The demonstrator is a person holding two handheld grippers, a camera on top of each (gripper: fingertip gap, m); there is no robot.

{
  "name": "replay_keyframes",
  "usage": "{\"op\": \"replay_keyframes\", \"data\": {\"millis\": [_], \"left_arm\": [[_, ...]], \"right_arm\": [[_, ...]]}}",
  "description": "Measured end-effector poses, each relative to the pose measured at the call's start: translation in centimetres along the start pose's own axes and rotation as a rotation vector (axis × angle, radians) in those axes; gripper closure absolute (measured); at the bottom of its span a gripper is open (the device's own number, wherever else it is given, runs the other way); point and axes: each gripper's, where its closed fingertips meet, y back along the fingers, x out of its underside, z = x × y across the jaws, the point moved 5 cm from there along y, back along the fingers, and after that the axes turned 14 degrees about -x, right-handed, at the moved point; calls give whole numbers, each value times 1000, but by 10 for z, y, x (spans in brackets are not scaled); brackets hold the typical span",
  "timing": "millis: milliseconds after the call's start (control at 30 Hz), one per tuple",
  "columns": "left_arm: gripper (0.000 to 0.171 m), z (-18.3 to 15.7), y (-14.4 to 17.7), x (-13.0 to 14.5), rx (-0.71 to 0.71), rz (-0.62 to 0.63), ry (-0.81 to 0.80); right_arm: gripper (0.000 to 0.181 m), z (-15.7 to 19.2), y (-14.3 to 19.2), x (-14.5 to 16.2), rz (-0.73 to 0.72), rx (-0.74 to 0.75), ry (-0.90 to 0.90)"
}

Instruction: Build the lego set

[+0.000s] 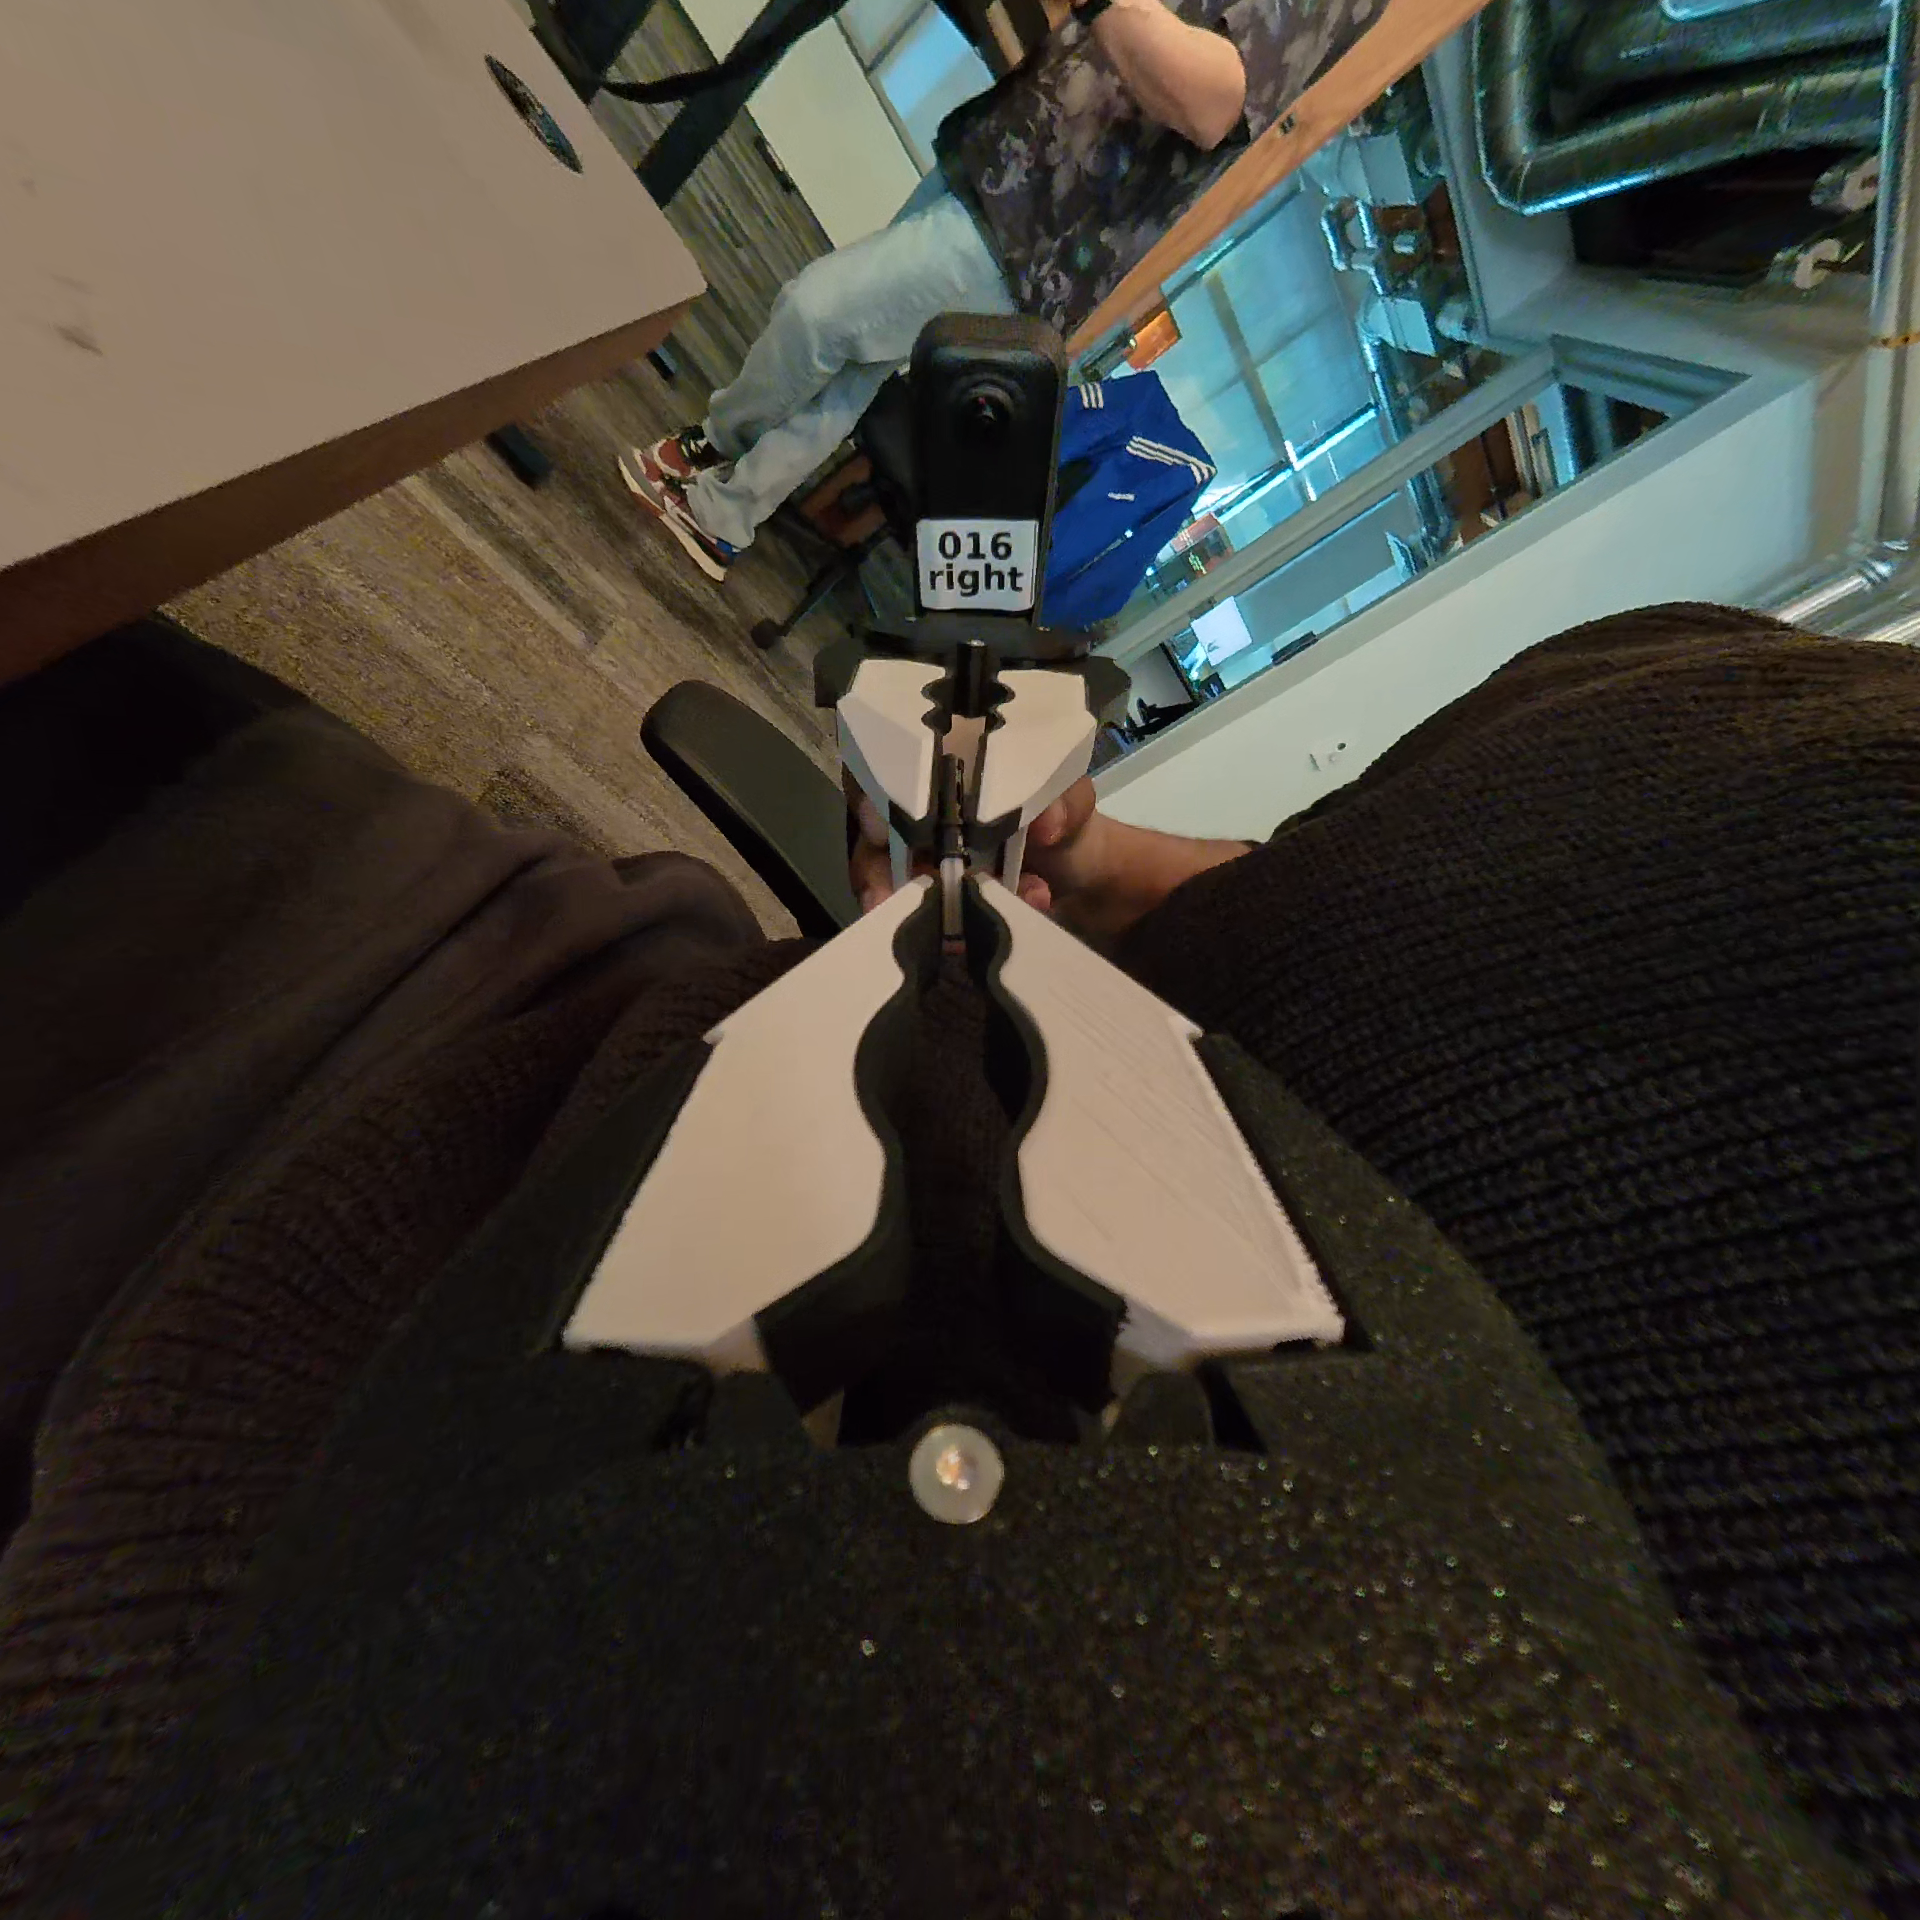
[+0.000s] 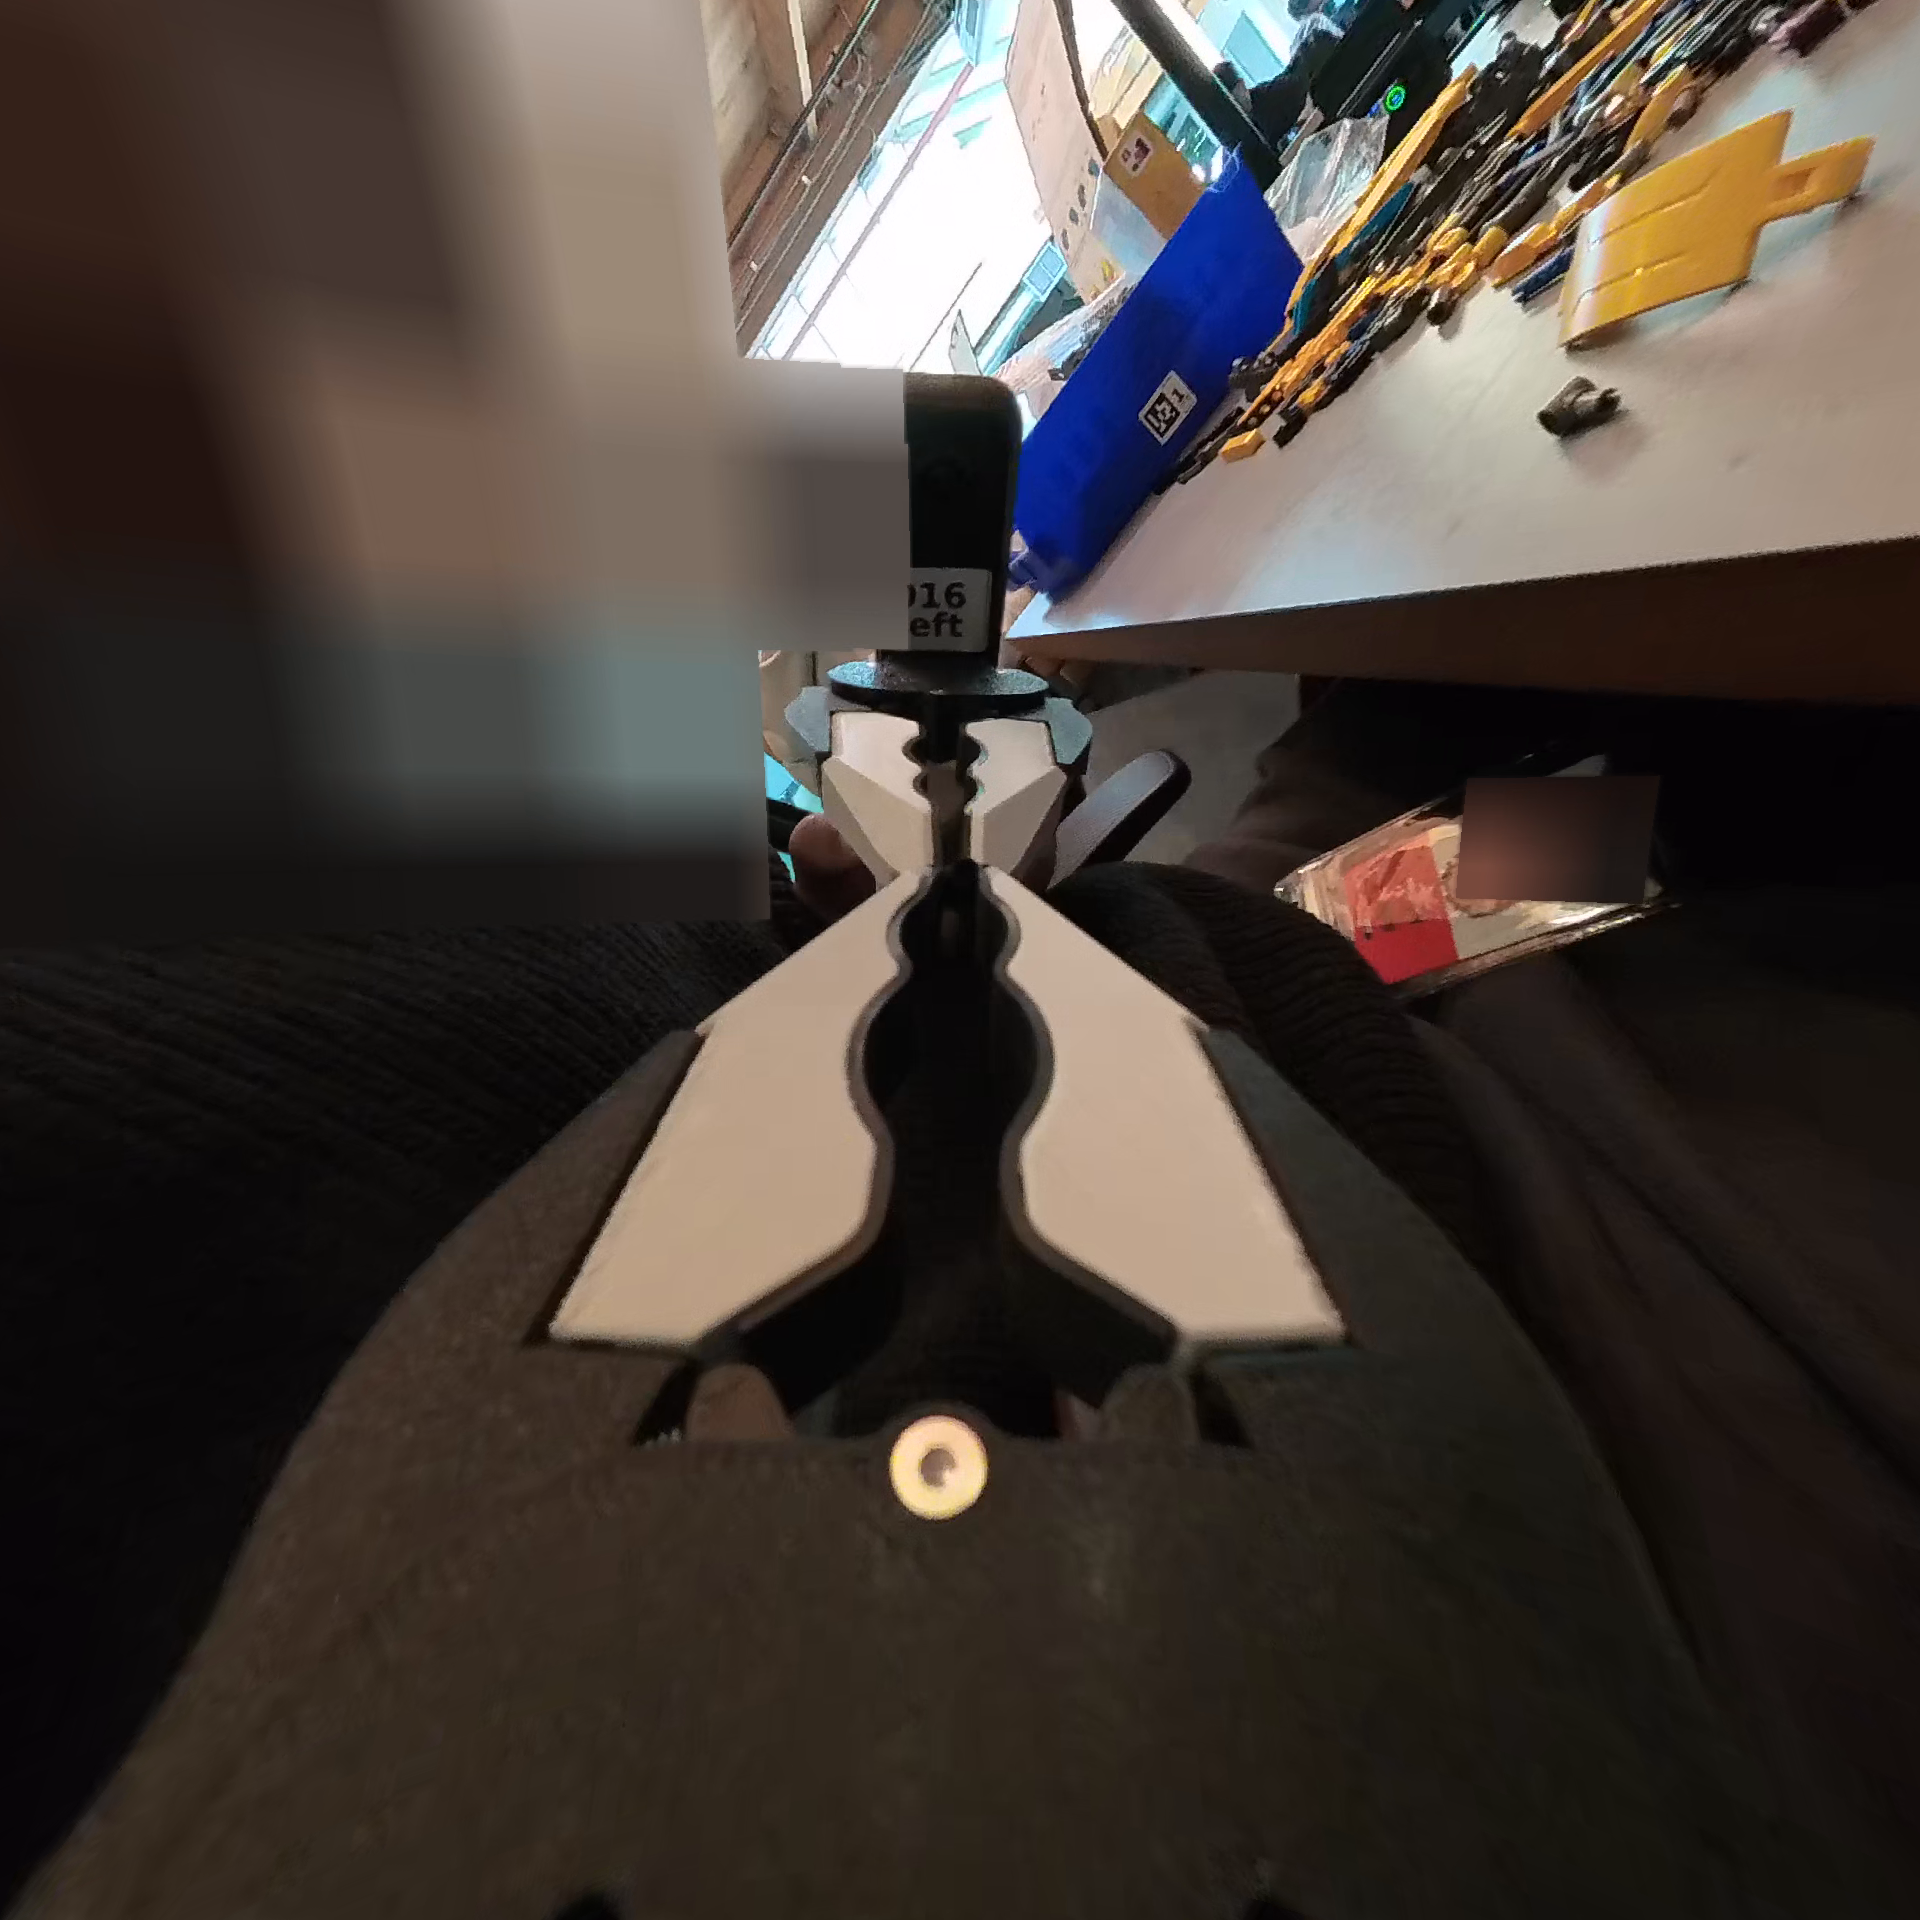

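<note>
1. Black knitted garment [image 1: 1558, 1039]: it fills the lower half of both wrist views, under and behind my two grippers.
2. Pale table [image 2: 1507, 540]: its edge runs above my lap; in the left wrist view its top takes the upper left corner.
3. Seated person [image 1: 831, 343]: in light trousers on an office chair, well beyond the table, with a blue jacket [image 1: 1132, 468] hanging just beside.
4. Blue bin [image 2: 1143, 343]: it stands on the table near its edge and bears a square marker.
5. Yellow and black pieces [image 2: 1382, 281]: they are scattered on the table next to the bin; a flat yellow part [image 2: 1683, 229] lies apart from them.
6. Left gripper [image 1: 954, 899]: its white fingers are drawn in to a narrow slit, pinching one end of a thin rod [image 1: 952, 868].
7. Right gripper [image 2: 956, 883]: it faces the left one tip to tip and is likewise closed down narrow, seemingly on the rod's other end, though blur hides the contact.
8. My hand [image 1: 1081, 862]: it is wrapped around the right gripper's handle.
9. Thin rod: it is held in the air between the two sets of fingertips, over my lap and below table level.
</note>
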Motion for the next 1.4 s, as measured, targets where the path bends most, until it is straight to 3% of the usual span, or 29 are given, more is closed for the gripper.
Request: {"op": "replay_keyframes", "data": {"millis": [367,433,533,700,800,1100,1400], "left_arm": [[169,0,2,-4,-2,-10,-18],[169,0,4,-5,-7,-5,-35],[169,1,6,-3,-10,7,-38],[169,-2,0,3,15,54,-43],[169,-5,-1,6,31,74,-57],[169,-12,-3,14,76,122,-103],[169,-16,-4,23,105,157,-141]], "right_arm": [[175,0,-1,-5,26,28,77],[164,0,0,-10,48,51,105],[164,6,5,-20,57,51,145],[163,10,4,-13,212,44,186],[178,12,4,-10,305,60,245],[174,22,4,-3,534,2,296],[179,29,0,6,634,-42,424]]}}
